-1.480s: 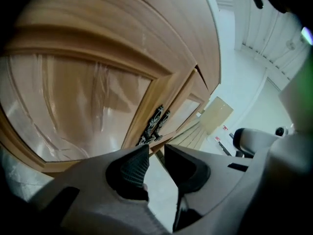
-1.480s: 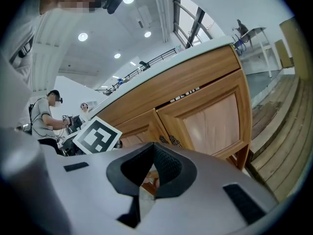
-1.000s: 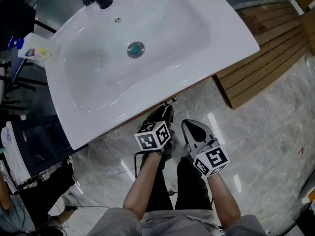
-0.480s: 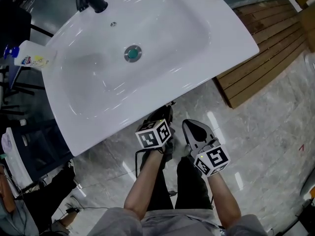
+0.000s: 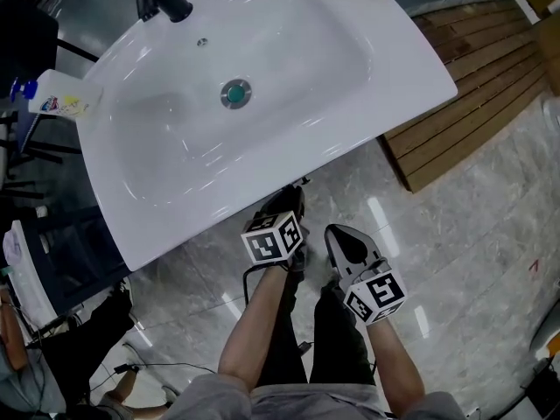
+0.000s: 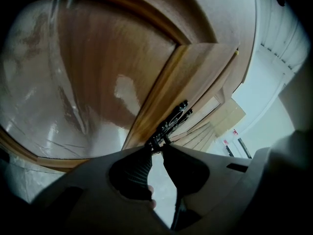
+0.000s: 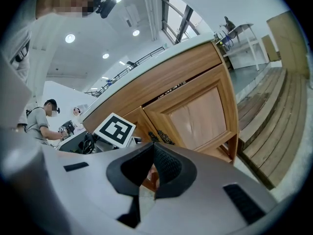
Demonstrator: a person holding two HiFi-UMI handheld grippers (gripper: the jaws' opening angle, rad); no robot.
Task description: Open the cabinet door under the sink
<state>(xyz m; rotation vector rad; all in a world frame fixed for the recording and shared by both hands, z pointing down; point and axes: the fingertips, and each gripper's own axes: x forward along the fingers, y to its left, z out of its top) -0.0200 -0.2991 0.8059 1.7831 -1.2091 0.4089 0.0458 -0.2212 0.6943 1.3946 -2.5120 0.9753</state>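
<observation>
Wooden panelled cabinet door (image 6: 154, 106) stands under the white ceramic sink (image 5: 394, 68) and looks shut. It should be rigid and fairly light, swinging on its hinges under a steady pull; the place to take it is the dark ornate metal handle (image 6: 172, 122) on its stile, thin and likely slippery. The left gripper (image 6: 157, 145) has just been closing its jaws, which pinch the handle's lower end; the right gripper (image 7: 154, 143) waits alongside, jaws pressed together on nothing.
</observation>
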